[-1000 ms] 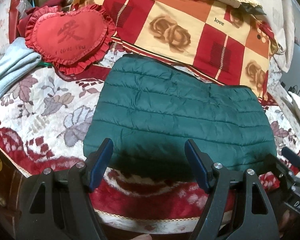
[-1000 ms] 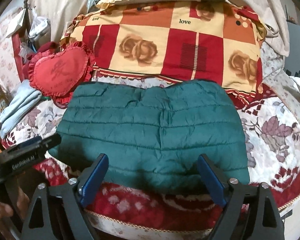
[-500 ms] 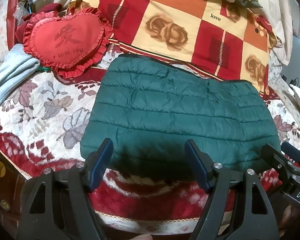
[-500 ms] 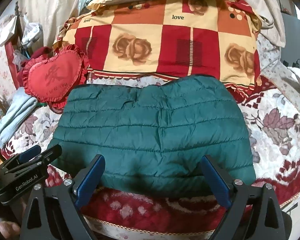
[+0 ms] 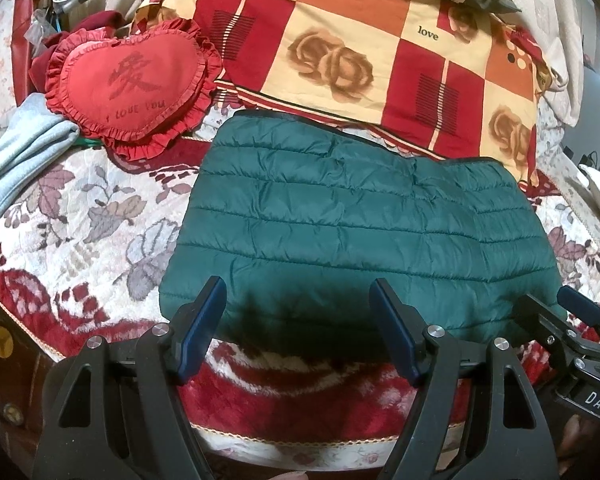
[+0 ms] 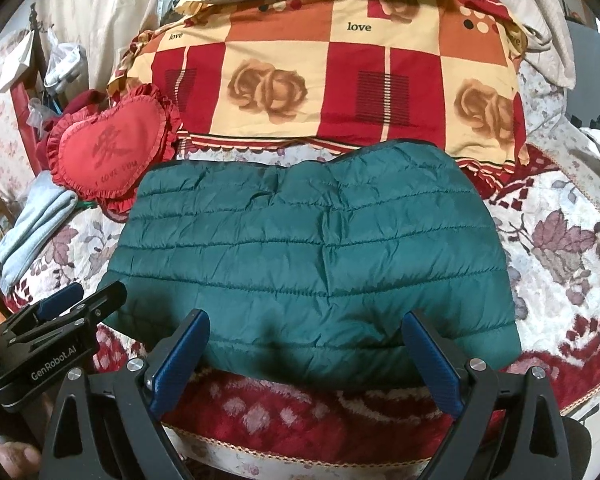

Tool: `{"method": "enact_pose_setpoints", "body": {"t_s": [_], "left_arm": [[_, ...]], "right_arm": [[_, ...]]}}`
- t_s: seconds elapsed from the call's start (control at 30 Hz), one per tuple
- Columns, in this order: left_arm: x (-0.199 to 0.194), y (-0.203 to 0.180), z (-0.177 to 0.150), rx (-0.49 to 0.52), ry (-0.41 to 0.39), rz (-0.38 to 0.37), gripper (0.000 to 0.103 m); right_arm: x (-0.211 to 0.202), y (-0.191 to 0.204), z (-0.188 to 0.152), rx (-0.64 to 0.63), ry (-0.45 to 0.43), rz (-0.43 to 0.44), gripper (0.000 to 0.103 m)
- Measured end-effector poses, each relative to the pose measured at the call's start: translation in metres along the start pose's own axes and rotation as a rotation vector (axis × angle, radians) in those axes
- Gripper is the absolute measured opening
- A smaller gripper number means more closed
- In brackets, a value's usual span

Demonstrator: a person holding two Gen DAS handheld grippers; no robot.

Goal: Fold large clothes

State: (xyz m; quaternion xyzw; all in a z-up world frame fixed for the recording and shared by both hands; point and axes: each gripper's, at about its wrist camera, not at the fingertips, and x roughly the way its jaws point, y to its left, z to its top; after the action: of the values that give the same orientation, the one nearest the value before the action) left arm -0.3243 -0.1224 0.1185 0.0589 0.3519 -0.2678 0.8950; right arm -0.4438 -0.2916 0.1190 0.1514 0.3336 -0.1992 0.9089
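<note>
Both grippers, left gripper (image 5: 296,320) and right gripper (image 6: 304,346), hang open and empty at the lower frame, just off the green puffer jacket (image 6: 312,256) lying folded mid-frame on the bedspread (image 5: 80,220). Slippery padded fabric, so I'd guess a shallow pinch grabs one layer and the fold springs open.

Very little differs from one second ago. In the right wrist view the left hand-held gripper (image 6: 66,304) now shows more fully at the lower left edge, with its blue pad and its printed label visible, where before only a part of it appeared. In the left wrist view the right hand-held gripper (image 5: 562,306) reaches slightly further in over the corner of the green quilted jacket (image 5: 360,232).
</note>
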Motion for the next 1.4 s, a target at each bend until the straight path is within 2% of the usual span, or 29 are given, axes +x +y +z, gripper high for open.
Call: {"method": "enact_pose_setpoints", "body": {"t_s": [1.4], "left_arm": [[0.012, -0.004, -0.002, 0.034, 0.003, -0.020, 0.074]], "right_arm": [[0.010, 0.000, -0.003, 0.001, 0.037, 0.005, 0.096]]}}
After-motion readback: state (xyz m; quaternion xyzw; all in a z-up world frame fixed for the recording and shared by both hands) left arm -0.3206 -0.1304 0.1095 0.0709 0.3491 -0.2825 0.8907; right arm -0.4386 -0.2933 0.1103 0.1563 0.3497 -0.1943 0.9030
